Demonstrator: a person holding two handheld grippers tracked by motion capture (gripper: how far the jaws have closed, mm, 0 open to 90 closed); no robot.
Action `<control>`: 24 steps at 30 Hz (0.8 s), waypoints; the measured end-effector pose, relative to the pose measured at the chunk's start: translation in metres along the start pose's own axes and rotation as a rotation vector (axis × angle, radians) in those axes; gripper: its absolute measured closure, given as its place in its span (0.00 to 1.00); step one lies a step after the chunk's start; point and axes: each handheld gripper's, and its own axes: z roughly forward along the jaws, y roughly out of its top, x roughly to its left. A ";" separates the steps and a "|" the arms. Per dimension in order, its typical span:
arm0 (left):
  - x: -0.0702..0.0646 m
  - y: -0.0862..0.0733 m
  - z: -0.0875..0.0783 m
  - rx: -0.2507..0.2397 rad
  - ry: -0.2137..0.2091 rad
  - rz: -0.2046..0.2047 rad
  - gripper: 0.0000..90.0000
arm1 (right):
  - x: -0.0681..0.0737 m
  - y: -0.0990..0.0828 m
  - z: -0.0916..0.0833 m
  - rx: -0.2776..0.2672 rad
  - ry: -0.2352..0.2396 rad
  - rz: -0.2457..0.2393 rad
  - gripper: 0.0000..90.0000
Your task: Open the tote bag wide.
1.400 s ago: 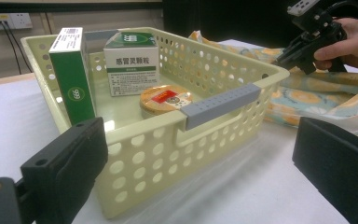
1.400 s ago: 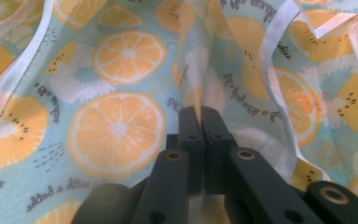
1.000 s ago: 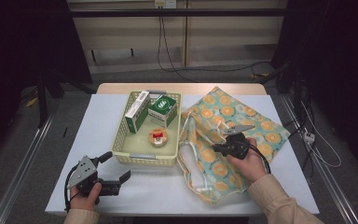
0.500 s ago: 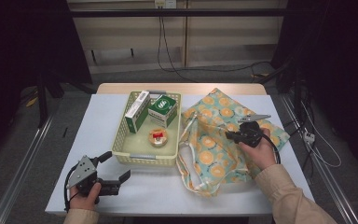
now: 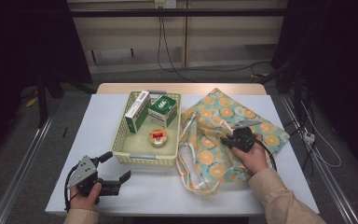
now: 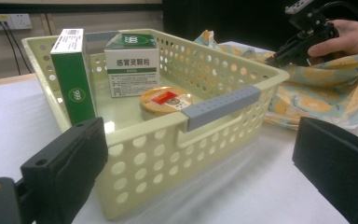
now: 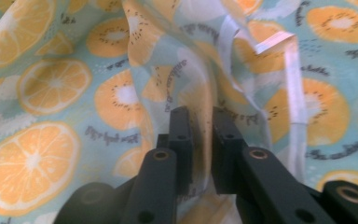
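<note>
The right gripper (image 7: pixel 200 140) has just been opening, a fold of the orange-slice-printed cloth bag (image 5: pixel 214 144) between its barely parted jaws, right of centre on the white counter (image 5: pixel 270 186). That looks like a release. The left gripper (image 5: pixel 116 170) hovers open, lower left.

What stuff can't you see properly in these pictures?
- What is inside the fruit-print bag: its own folds cover it, high view and right gripper view.
- Whether the right gripper pinches the cloth: a fold runs between the jaws, which have just been opening; contact is unclear.
- Small print on the boxes in the basket: too small, left gripper view.
- The round tin label: too small, high view.
</note>
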 end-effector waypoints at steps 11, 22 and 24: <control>-0.001 0.000 0.002 0.004 -0.004 -0.004 0.03 | 0.015 -0.002 0.003 0.004 0.030 -0.020 0.50; -0.002 0.000 0.002 0.002 -0.006 -0.006 0.03 | 0.016 -0.002 0.006 0.007 -0.006 -0.069 0.57; -0.001 0.000 0.002 0.001 -0.007 0.000 0.03 | 0.014 -0.002 0.005 0.005 -0.013 -0.068 0.62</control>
